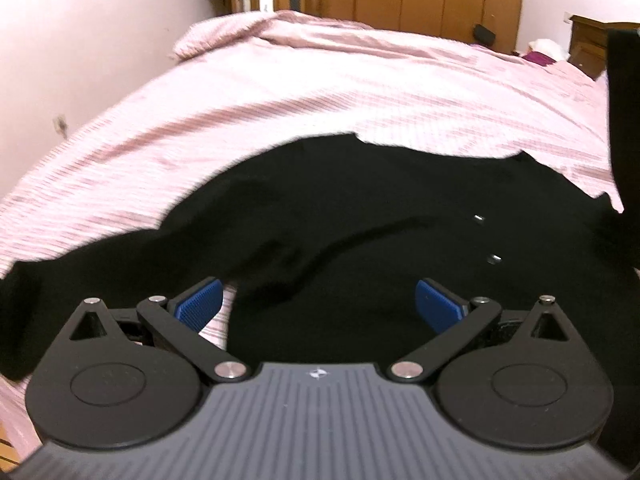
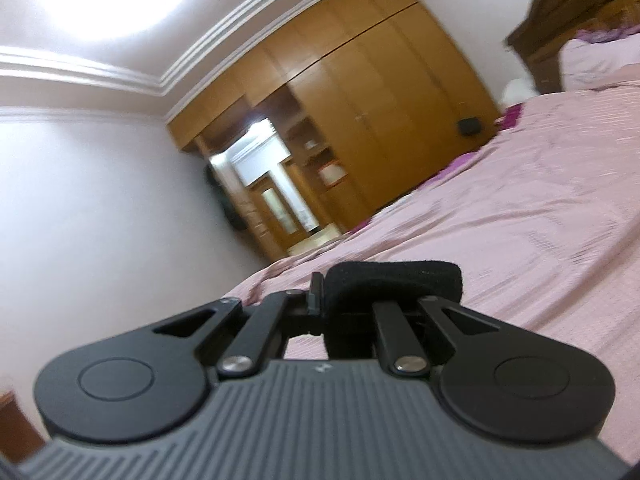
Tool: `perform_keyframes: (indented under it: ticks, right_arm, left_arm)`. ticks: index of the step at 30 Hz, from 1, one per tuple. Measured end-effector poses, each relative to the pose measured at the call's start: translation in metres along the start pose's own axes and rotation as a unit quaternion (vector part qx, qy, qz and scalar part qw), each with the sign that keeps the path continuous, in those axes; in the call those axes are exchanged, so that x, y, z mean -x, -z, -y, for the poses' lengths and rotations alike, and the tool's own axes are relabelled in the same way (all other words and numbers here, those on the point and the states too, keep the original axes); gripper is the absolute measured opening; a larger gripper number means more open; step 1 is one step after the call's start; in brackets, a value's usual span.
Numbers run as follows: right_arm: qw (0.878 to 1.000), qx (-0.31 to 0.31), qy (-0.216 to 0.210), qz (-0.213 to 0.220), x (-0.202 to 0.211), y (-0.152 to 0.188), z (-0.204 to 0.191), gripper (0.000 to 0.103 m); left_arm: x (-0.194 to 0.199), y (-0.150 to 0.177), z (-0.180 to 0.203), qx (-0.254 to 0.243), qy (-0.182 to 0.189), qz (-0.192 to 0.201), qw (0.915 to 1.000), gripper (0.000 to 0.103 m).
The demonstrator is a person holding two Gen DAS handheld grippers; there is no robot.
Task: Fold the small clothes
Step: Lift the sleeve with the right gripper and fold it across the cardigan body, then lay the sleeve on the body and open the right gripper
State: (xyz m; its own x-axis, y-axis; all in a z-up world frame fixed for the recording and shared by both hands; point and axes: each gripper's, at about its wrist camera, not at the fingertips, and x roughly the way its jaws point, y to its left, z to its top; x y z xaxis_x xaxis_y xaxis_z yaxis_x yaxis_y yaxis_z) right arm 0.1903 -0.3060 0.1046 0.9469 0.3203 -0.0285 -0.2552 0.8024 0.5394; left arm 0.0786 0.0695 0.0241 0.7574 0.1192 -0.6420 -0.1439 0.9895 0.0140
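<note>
A black garment (image 1: pixel 360 216) lies spread on the pink striped bedspread (image 1: pixel 320 80), with a sleeve trailing to the left and two small metal snaps near the right. My left gripper (image 1: pixel 319 300) is open just above the garment's near edge, blue pads apart and empty. My right gripper (image 2: pixel 324 296) is shut on a fold of the black garment (image 2: pixel 394 280) and holds it lifted above the bed. A raised black strip of the garment at the right edge of the left wrist view (image 1: pixel 624 120) hangs above the bed.
The bed (image 2: pixel 520 208) fills most of both views. A wooden wardrobe (image 2: pixel 380 100) and an open doorway stand beyond the far end. A dark wooden headboard (image 2: pixel 568 12) with a pillow is at the right. A white wall runs along the bed's left side.
</note>
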Motion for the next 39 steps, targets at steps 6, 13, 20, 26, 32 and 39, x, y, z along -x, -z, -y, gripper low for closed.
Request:
perform_keyframes:
  ticks: [6, 13, 20, 26, 32, 39]
  right_arm:
    - [0.998, 0.023, -0.036, -0.055, -0.031, 0.042, -0.037, 0.007]
    - [0.982, 0.092, -0.054, -0.157, -0.067, 0.123, -0.078, 0.007]
    - [0.954, 0.110, -0.051, -0.273, -0.086, 0.196, -0.081, 0.010]
    - [0.945, 0.086, -0.063, -0.308, -0.078, 0.208, -0.079, 0.046]
    - [0.943, 0.093, -0.077, -0.311, -0.047, 0.189, -0.075, 0.063]
    - [0.954, 0.080, -0.047, -0.286, -0.009, 0.151, -0.036, 0.063]
  left_arm:
    - [0.007, -0.005, -0.030, 0.010, -0.030, 0.013, 0.9994, 0.103]
    - [0.003, -0.001, -0.061, 0.031, -0.048, 0.006, 0.9984, 0.103]
    - [-0.014, 0.003, -0.073, 0.045, -0.049, -0.006, 0.9978, 0.103]
    - [-0.018, 0.000, -0.071, 0.045, -0.040, -0.005, 0.9982, 0.103]
    - [-0.018, -0.008, -0.055, 0.030, -0.023, 0.001, 0.9993, 0.103]
    - [-0.018, -0.024, -0.016, -0.006, 0.012, 0.018, 0.9997, 0.103]
